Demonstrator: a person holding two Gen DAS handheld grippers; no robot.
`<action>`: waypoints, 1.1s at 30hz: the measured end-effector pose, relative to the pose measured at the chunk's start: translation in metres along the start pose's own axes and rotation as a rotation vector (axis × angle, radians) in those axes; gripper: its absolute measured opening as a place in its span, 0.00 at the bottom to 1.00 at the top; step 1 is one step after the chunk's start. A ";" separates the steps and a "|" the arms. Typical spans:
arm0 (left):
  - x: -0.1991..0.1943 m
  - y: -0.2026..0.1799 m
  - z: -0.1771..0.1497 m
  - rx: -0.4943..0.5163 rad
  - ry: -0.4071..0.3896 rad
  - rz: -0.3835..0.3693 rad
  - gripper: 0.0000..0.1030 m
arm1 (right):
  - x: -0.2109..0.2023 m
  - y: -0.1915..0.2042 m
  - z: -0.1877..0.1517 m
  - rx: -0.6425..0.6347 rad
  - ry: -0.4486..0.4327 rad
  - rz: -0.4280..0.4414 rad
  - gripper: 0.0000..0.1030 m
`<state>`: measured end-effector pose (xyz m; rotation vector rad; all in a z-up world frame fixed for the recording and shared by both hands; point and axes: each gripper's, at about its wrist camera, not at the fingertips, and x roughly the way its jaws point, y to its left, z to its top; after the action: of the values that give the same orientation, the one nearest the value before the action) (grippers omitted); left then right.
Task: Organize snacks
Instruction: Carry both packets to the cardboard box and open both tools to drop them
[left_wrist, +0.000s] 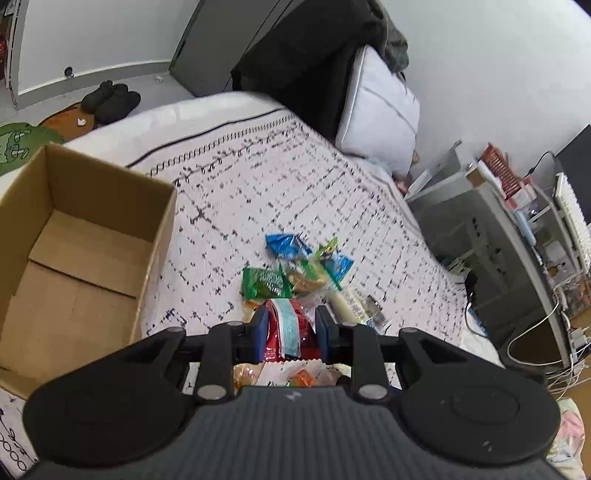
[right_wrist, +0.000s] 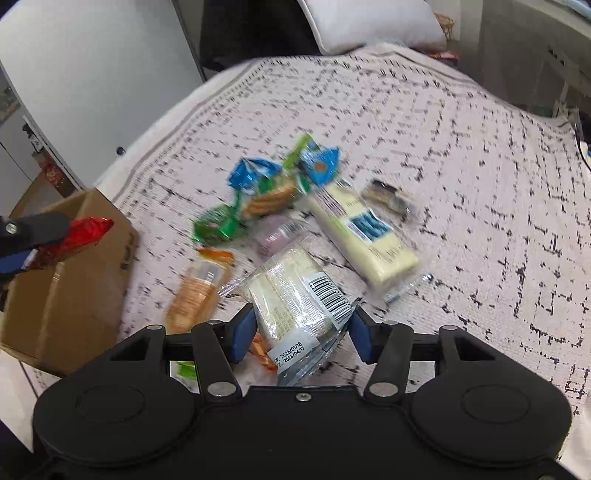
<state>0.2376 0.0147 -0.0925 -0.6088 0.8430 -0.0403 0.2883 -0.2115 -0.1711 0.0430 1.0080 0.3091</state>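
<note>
My left gripper (left_wrist: 291, 325) is shut on a red snack packet (left_wrist: 284, 330) and holds it above the bed; it also shows in the right wrist view (right_wrist: 74, 236) beside the cardboard box (right_wrist: 70, 280). The open empty cardboard box (left_wrist: 74, 258) stands to the left. My right gripper (right_wrist: 301, 328) is around a clear-wrapped pale snack pack with a barcode (right_wrist: 295, 299), its pads (right_wrist: 243, 332) close on both sides. Loose snacks lie ahead: blue packets (right_wrist: 251, 173), a green packet (right_wrist: 216, 223), a cracker pack (right_wrist: 269, 199), a long pale bar (right_wrist: 364, 232), an orange pack (right_wrist: 197, 291).
The snacks lie on a white bedspread with black marks (left_wrist: 295, 184). A pillow (left_wrist: 380, 110) and dark clothing (left_wrist: 306, 62) are at the bed's head. A cluttered desk with cables (left_wrist: 517, 240) stands to the right. Slippers (left_wrist: 110, 99) lie on the floor.
</note>
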 end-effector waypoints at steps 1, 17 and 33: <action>-0.002 0.000 0.001 0.002 -0.006 0.000 0.25 | -0.004 0.004 0.002 -0.002 -0.010 0.003 0.51; -0.046 0.058 0.040 -0.132 -0.131 0.051 0.26 | -0.035 0.089 0.031 -0.058 -0.113 0.095 0.51; -0.054 0.126 0.059 -0.293 -0.148 0.057 0.26 | -0.014 0.183 0.050 -0.128 -0.104 0.204 0.51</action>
<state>0.2178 0.1627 -0.0918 -0.8514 0.7266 0.1811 0.2804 -0.0349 -0.1006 0.0458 0.8800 0.5519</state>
